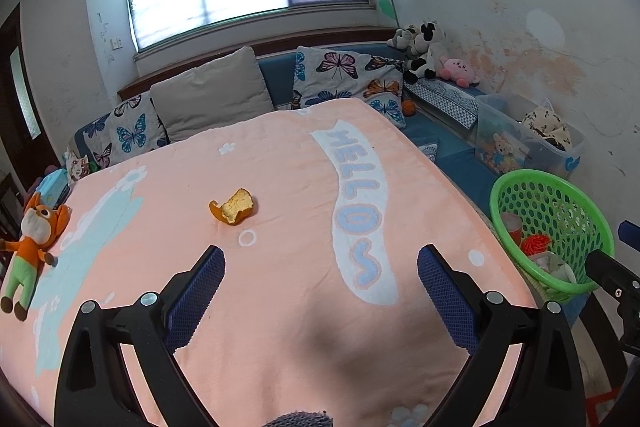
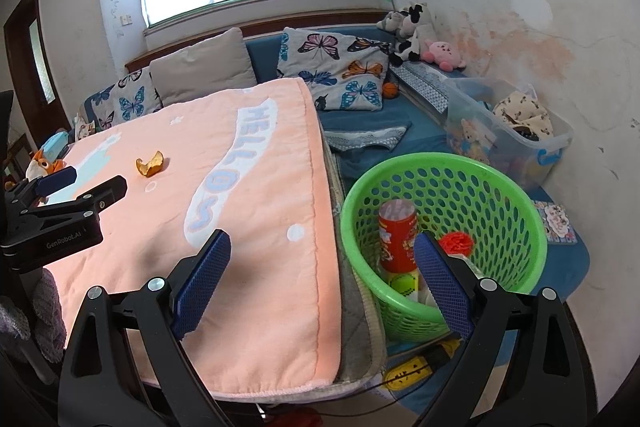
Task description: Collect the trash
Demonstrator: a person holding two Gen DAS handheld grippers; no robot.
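An orange peel (image 1: 234,211) lies curled, pale side up, on a pink blanket (image 1: 280,307) that covers the bed; in the left wrist view it sits at about 11 o'clock from the left gripper (image 1: 320,259), well ahead of its fingertips. The left gripper is spread wide with nothing between its blue pads, hanging above the blanket. The right gripper (image 2: 322,243) is likewise spread wide and holds nothing; its left pad is over the blanket edge and its right pad over the green basket (image 2: 508,187). The basket stands on the floor just beside the bed, at 3 o'clock from the peel, and holds a red can (image 2: 396,235), a red crumpled ball (image 2: 458,241) and other scraps. A fox plush toy (image 1: 32,243) lies at the blanket's 9 o'clock edge. Butterfly pillows (image 1: 348,75) lean at 12 o'clock under the window, with a clear storage box (image 1: 528,135) at 2 o'clock
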